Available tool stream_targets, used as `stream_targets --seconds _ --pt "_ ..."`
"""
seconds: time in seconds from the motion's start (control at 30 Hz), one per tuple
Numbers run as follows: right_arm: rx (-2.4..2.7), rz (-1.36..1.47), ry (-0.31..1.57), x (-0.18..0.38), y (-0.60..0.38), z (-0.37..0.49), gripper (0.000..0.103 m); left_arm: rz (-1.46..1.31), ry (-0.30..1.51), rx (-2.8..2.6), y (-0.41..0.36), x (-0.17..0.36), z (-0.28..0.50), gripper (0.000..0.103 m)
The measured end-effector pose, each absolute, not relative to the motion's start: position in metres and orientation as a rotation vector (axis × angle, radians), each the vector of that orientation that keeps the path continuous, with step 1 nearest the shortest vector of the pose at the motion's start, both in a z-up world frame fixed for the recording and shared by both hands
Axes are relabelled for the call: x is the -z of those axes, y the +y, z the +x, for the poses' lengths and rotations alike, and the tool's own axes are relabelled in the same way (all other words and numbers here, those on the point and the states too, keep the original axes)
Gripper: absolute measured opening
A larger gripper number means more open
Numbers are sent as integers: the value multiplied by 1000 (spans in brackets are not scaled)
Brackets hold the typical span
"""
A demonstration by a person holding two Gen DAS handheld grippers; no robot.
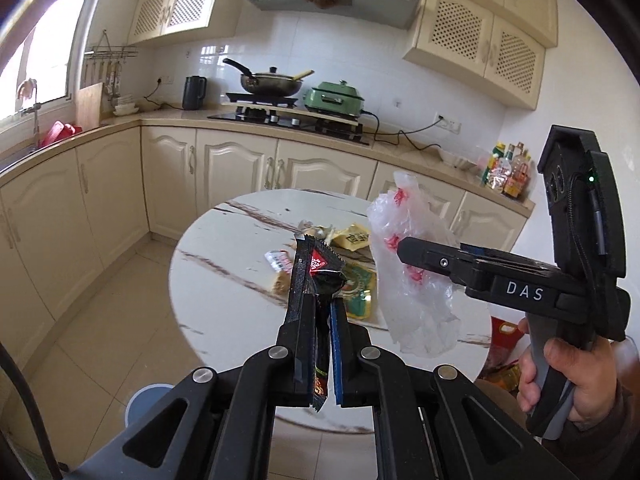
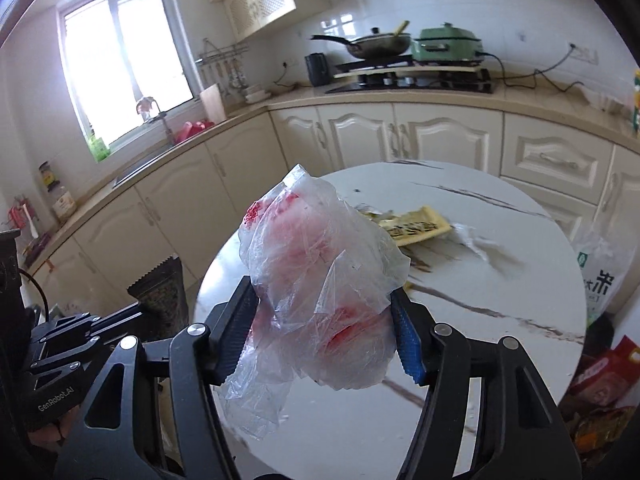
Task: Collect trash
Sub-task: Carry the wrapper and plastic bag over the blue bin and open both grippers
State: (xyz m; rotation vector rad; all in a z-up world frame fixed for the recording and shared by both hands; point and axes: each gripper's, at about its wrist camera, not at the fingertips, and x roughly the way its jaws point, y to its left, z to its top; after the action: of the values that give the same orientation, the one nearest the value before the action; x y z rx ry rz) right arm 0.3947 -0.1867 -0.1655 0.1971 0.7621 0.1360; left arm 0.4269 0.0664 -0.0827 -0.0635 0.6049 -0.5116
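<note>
My left gripper (image 1: 320, 300) is shut on a black wrapper (image 1: 316, 272) with a red triangle, held up over the round marble table (image 1: 224, 264). To its right, a hand (image 1: 560, 380) holds my right gripper (image 1: 404, 248), which is shut on a crumpled clear plastic bag (image 1: 416, 308) with red print. In the right wrist view the bag (image 2: 320, 264) bulges between both pads of the right gripper (image 2: 324, 320), and the black wrapper (image 2: 160, 296) shows at the left. A yellow wrapper (image 1: 354, 238), a green-gold wrapper (image 1: 362, 292) and a small pink packet (image 1: 278, 260) lie on the table.
A light blue round container (image 1: 140, 404) stands on the floor by the table's near left edge. A rice bag (image 2: 600, 276) and red packages (image 2: 608, 372) sit on the floor to the right. Cream cabinets and a counter with a wok (image 1: 272, 82) ring the room.
</note>
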Motion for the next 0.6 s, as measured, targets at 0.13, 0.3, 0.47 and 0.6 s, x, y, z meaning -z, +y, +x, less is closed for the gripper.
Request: stream_targets --seconds 0.13,0.3,0.47,0.6 --pt "-245 159 781 178 -116 404 61 -86 592 422 127 82 394 3" --pt "-367 97 825 206 -28 418 61 -131 605 296 198 91 357 3" --pt "-443 19 890 247 45 431 61 -195 679 205 246 123 348 3" --pt "-451 -46 975 306 85 455 61 -244 778 167 270 168 366 3"
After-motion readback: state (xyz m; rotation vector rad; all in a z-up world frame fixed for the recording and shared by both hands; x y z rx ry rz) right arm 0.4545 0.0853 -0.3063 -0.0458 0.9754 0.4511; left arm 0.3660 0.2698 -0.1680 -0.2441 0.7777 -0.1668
